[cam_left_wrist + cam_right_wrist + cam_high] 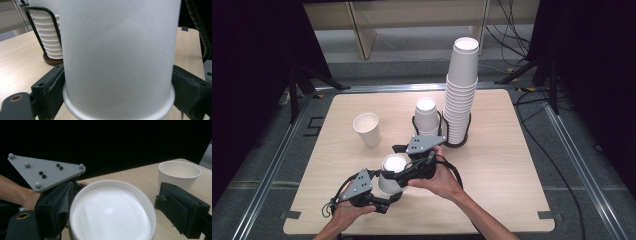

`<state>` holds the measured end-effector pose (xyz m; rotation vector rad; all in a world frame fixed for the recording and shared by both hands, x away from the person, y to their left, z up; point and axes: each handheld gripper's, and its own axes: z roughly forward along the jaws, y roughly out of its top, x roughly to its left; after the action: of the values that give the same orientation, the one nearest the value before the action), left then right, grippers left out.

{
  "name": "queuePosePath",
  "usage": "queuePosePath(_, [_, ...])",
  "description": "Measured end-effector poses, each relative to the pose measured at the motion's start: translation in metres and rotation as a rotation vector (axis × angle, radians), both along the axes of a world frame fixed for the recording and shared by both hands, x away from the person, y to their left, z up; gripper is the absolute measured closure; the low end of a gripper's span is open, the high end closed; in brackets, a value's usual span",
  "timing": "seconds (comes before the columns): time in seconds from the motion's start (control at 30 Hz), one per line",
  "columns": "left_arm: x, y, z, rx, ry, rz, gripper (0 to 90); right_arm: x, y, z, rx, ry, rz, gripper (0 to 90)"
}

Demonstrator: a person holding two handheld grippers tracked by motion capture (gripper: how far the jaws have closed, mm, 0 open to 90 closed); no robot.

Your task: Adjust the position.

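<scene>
— So where do we stand with the inverted cup (392,175)?

— Well, we have it lifted above the near part of the table (502,200), base upward; our left gripper (379,192) clamps its lower wall just above the rim, presumably to steady it.

— And our right gripper (404,175)?

— We bring it over the cup's top from the right, wrist bent inward; its jaws flank the base, but whether they press we cannot tell.

— And the rest?

— An upright cup (367,128) stands apart; the tall stack (460,95) sits in its black holder (455,142).
</scene>
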<state>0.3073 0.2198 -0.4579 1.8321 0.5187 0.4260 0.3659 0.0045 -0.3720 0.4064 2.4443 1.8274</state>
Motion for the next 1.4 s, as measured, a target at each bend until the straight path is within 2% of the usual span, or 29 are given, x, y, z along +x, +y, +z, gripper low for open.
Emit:
queuePosePath(0.07, [0.000, 0.000, 0.000, 0.002, 0.004, 0.000, 10.8, 0.000, -0.002, 0.002, 0.001, 0.010, -0.011, 15.2])
queuePosePath(0.1, [0.000, -0.002, -0.002, -0.001, 0.003, -0.002, 10.7, 0.000, -0.004, 0.006, 0.024, 0.017, -0.016, 15.2])
queuePosePath(0.13, [0.000, -0.002, -0.002, -0.001, 0.003, -0.002, 10.7, 0.000, -0.004, 0.006, 0.024, 0.017, -0.016, 15.2])
queuePosePath(0.17, [0.000, -0.002, -0.002, 0.003, 0.003, -0.006, 10.7, 0.002, -0.006, 0.008, 0.023, -0.005, -0.012, 15.2])
queuePosePath(0.27, [-0.001, -0.002, -0.001, 0.012, 0.002, -0.016, 10.8, 0.004, -0.014, 0.015, 0.036, -0.009, -0.026, 15.2])
queuePosePath(0.33, [0.000, -0.002, -0.002, 0.021, 0.002, -0.018, 10.7, 0.005, -0.016, 0.016, 0.032, -0.017, -0.027, 15.2])
queuePosePath(0.4, [0.000, 0.000, -0.001, 0.036, 0.005, -0.013, 10.7, 0.005, -0.021, 0.019, 0.026, -0.005, -0.030, 15.2])
queuePosePath(0.43, [0.000, 0.000, -0.001, 0.029, 0.007, -0.009, 10.7, 0.005, -0.024, 0.020, 0.023, -0.013, -0.030, 15.2])
queuePosePath(0.47, [0.001, 0.001, -0.001, 0.033, 0.008, -0.009, 10.7, 0.004, -0.027, 0.020, 0.014, 0.018, -0.035, 15.2])
queuePosePath(0.5, [0.002, 0.004, -0.001, 0.043, 0.000, 0.000, 10.7, 0.006, -0.031, 0.021, 0.002, -0.018, -0.029, 15.2])
queuePosePath(0.53, [0.002, 0.006, 0.001, 0.071, -0.002, 0.003, 10.7, 0.006, -0.032, 0.020, 0.003, -0.014, -0.030, 15.2])
queuePosePath(0.57, [0.002, 0.006, 0.001, 0.071, -0.002, 0.003, 10.7, 0.006, -0.032, 0.020, 0.003, -0.014, -0.030, 15.2])
queuePosePath(0.6, [0.002, 0.007, 0.000, 0.057, -0.002, 0.008, 10.7, 0.005, -0.035, 0.021, -0.021, -0.009, -0.028, 15.3])
queuePosePath(0.77, [0.003, 0.010, 0.001, 0.087, -0.006, 0.010, 10.7, 0.005, -0.042, 0.020, -0.060, -0.015, -0.017, 15.3])
queuePosePath(0.83, [0.003, 0.010, 0.001, 0.099, -0.008, 0.005, 10.7, 0.003, -0.042, 0.017, -0.097, -0.016, -0.006, 15.3])
queuePosePath(0.87, [0.003, 0.009, 0.000, 0.092, -0.007, -0.001, 10.7, 0.003, -0.041, 0.017, -0.114, -0.016, 0.003, 15.3])
queuePosePath(0.9, [0.002, 0.009, 0.000, 0.117, -0.006, -0.005, 10.7, 0.003, -0.040, 0.016, -0.123, -0.017, 0.012, 15.3])
queuePosePath(1.23, [0.000, 0.004, -0.002, 0.137, 0.002, -0.025, 10.8, -0.002, -0.032, 0.012, -0.178, -0.011, 0.044, 15.4])
queuePosePath(1.27, [-0.001, 0.004, -0.001, 0.148, 0.007, -0.026, 10.7, -0.002, -0.030, 0.010, -0.203, -0.018, 0.059, 15.4])
queuePosePath(1.4, [-0.001, 0.004, -0.001, 0.162, 0.012, -0.040, 10.7, -0.003, -0.027, 0.007, -0.226, -0.016, 0.074, 15.4])
